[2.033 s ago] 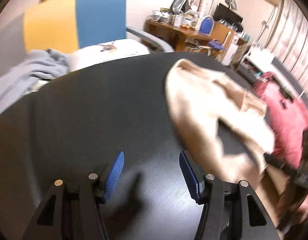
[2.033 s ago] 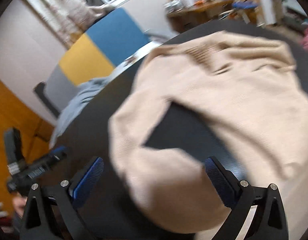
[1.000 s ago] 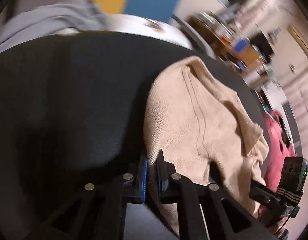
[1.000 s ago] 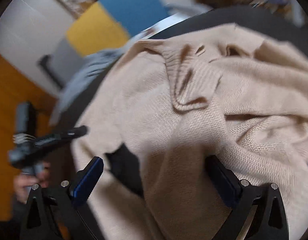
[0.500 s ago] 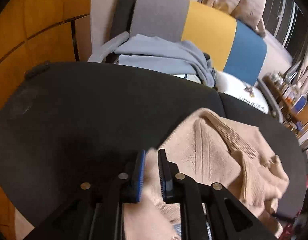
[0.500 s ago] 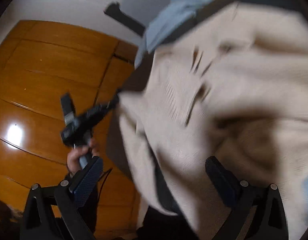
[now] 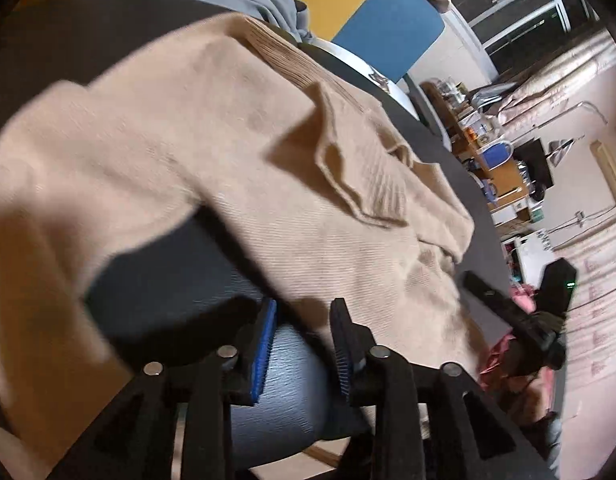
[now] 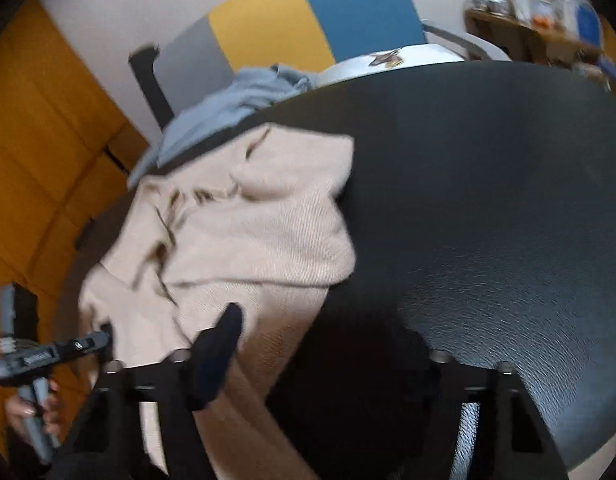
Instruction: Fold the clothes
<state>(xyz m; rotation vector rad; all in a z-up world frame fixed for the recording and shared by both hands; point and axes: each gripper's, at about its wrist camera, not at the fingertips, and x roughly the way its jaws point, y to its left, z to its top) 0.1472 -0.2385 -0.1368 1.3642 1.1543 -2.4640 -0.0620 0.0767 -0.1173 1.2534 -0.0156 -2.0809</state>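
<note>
One beige knit sweater lies rumpled on the left half of the black table, part of it draped over the near edge. Its ribbed hem reaches almost to the far rim. Table's right half is bare, lots of free room there. Left gripper: blue pads a narrow gap apart, sweater edge runs between them; real pinch or not, cannot tell. Right gripper: only one dark finger shows, blurred, over the sweater's near part; spread cannot tell. One grey garment hangs off the far table edge by one colour-block chair.
</note>
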